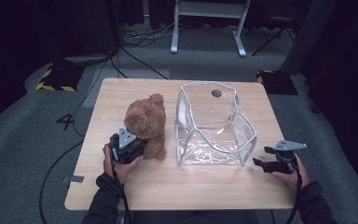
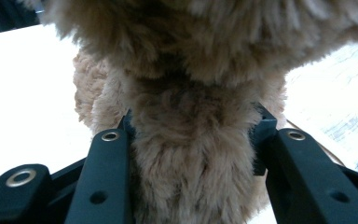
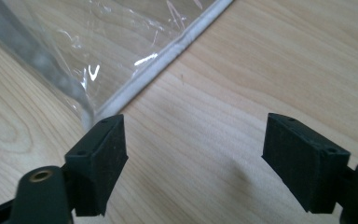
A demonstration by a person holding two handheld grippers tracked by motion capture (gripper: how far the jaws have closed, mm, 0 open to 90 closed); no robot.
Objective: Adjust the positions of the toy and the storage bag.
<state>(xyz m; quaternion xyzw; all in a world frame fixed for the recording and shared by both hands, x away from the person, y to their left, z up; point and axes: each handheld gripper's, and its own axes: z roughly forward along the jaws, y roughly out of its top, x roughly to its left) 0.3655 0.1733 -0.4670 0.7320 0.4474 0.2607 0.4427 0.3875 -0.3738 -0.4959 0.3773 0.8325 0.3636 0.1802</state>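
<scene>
On the near part of the wooden tabletop (image 1: 177, 186), the left gripper (image 1: 137, 148) has its jaws pressed into the sides of the brown teddy bear (image 1: 147, 123), which sits upright left of centre. The right gripper (image 1: 261, 163) rests low at the near right, jaws wide apart with nothing between them, just beside the clear plastic bag (image 1: 214, 126). The bag stands open right of the bear.

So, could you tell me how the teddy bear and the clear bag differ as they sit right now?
The teddy bear is brown, furry and opaque; the clear bag is see-through plastic with pale piping. The left gripper is clamped on the teddy bear, while the right gripper stands open beside the clear bag's corner, not gripping it. The clear bag looks larger than the bear. Both rest on the wooden table.
</scene>
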